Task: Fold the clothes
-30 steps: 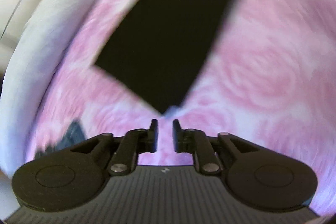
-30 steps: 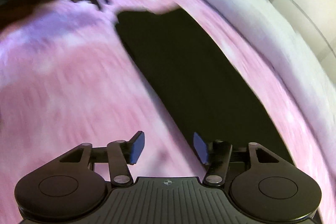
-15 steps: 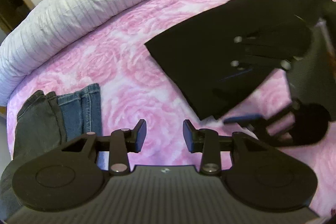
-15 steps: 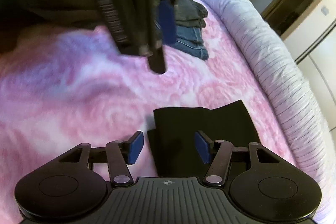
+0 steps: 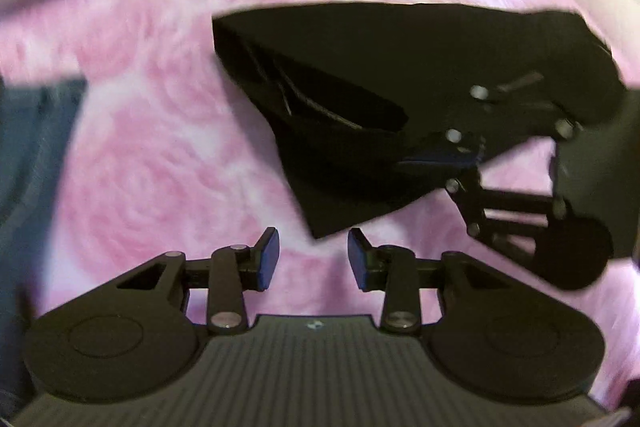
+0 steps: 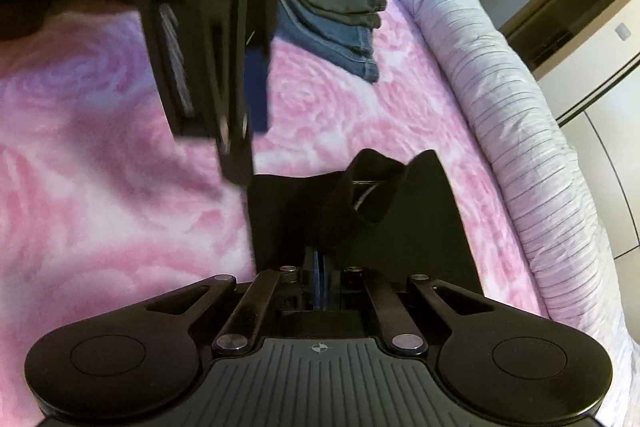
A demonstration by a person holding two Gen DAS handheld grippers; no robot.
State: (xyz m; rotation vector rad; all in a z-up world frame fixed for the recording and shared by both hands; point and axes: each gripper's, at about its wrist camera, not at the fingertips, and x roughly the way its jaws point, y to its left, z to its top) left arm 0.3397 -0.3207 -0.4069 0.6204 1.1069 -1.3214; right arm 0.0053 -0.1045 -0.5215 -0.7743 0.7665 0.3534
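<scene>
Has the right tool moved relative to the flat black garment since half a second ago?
Yes. The right tool advanced onto the black garment on the pink floral blanket, its jaws just closing on a raised fold.

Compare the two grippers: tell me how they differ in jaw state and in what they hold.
The right gripper has just closed and is shut on a lifted fold of the black garment; the left gripper is open and empty. The right one touches the garment; the left one hovers over the pink blanket beside the garment's corner. Both are black, with blue pads.
</scene>
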